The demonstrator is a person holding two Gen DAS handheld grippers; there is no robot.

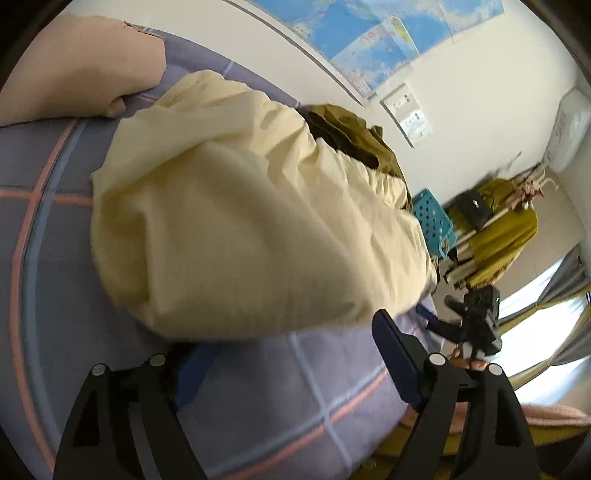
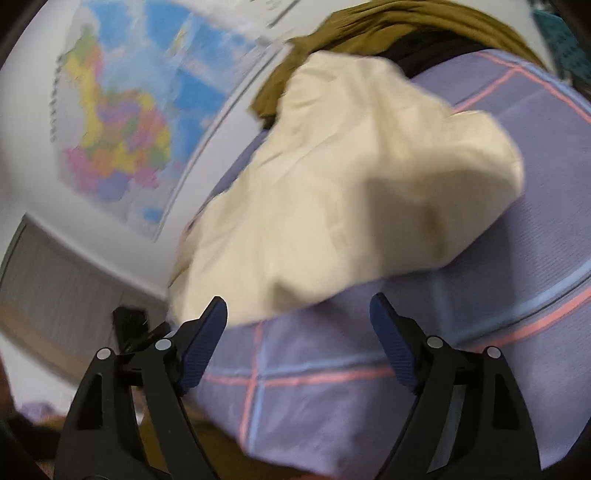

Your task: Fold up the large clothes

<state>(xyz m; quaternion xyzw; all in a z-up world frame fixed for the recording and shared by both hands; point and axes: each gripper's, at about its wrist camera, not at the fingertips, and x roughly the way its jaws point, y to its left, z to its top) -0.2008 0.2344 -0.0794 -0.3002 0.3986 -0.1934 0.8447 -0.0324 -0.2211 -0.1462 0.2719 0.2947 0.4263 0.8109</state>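
A large pale yellow garment point(image 1: 240, 229) lies bunched on a bed with a lilac checked sheet point(image 1: 55, 258). It also shows in the right wrist view point(image 2: 351, 192) on the same sheet point(image 2: 480, 295). My left gripper point(image 1: 291, 347) is open at the garment's near edge; its left finger is partly hidden under the cloth. My right gripper point(image 2: 299, 321) is open and empty, just short of the garment's near edge. An olive green garment point(image 1: 351, 136) lies behind the yellow one, and it shows in the right wrist view point(image 2: 388, 18) too.
A pink pillow point(image 1: 74, 70) lies at the head of the bed. A map point(image 2: 122, 122) hangs on the wall beside the bed. A turquoise basket point(image 1: 432, 218) and a rack with yellow-green cloth point(image 1: 495, 229) stand past the bed. The other gripper point(image 1: 476, 325) shows at the right.
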